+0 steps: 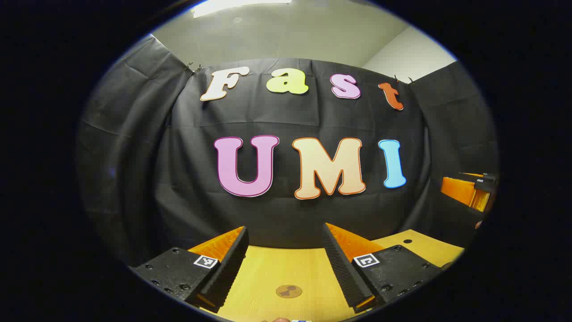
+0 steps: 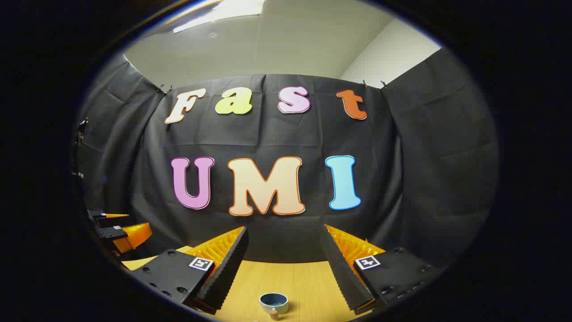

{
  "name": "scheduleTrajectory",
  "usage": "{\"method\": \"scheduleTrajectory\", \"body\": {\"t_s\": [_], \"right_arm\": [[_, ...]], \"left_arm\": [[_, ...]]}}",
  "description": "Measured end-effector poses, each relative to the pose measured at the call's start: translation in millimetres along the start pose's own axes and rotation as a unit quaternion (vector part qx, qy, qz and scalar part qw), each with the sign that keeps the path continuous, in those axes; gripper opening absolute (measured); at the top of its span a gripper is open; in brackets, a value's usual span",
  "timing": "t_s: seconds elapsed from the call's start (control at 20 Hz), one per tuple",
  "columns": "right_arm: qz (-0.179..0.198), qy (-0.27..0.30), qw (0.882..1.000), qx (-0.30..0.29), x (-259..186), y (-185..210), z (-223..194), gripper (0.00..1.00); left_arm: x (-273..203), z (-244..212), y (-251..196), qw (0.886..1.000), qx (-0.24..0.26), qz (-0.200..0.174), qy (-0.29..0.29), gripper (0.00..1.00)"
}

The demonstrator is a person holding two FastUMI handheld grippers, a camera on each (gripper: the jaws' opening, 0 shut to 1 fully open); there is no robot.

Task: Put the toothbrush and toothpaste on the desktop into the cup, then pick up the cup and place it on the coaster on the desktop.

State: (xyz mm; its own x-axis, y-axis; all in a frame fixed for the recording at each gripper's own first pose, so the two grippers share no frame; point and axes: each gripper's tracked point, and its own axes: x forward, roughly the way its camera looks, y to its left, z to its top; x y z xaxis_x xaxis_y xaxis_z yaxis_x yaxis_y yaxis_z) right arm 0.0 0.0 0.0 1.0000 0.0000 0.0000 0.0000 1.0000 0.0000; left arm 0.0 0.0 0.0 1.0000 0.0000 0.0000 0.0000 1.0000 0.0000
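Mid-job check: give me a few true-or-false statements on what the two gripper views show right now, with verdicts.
1. The left gripper has its jaws apart with nothing between them. True.
2. The right gripper is clamped on a toothbrush. False: its jaws are open and empty.
3. A small round blue cup stands on the light wooden desktop ahead of the right gripper. True.
4. The blue cup lies tipped on its side. False: it stands upright, mouth up.
5. A small round brown disc lies flat on the desktop ahead of the left gripper. True.

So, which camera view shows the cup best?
The right gripper view shows it best: the cup stands upright on the desktop, low between the open right claw fingers, its rim and inside visible. The left gripper view gives the coaster on the desktop, not a recognisable cup.
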Motion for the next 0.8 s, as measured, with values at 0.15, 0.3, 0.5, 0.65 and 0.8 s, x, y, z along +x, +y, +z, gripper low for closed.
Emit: {"method": "scheduleTrajectory", "body": {"t_s": [0.15,0.3,0.5,0.65,0.8], "right_arm": [[0.01,0.003,1.0,0.001,-2.3,7.8,-0.7,0.99],[0.02,0.006,1.0,-0.001,-5.1,16.0,-0.8,0.99],[0.035,0.015,0.999,-0.006,-7.2,27.7,-6.2,0.99],[0.043,0.027,0.999,-0.007,-8.3,32.8,-14.2,0.99],[0.057,0.049,0.997,-0.01,-8.7,41.7,-27.6,0.99]], "left_arm": [[-4.9,3.9,4.5,1.0,0.001,0.003,-0.004,0.94],[-11.5,4.7,10.8,1.0,0.0,0.009,-0.007,0.94],[-18.5,3.8,17.7,1.0,-0.001,0.017,-0.006,0.94],[-21.2,3.7,21.8,1.0,-0.001,0.022,-0.006,0.94],[-24.0,4.3,27.3,1.0,0.003,0.026,-0.009,0.94]]}}
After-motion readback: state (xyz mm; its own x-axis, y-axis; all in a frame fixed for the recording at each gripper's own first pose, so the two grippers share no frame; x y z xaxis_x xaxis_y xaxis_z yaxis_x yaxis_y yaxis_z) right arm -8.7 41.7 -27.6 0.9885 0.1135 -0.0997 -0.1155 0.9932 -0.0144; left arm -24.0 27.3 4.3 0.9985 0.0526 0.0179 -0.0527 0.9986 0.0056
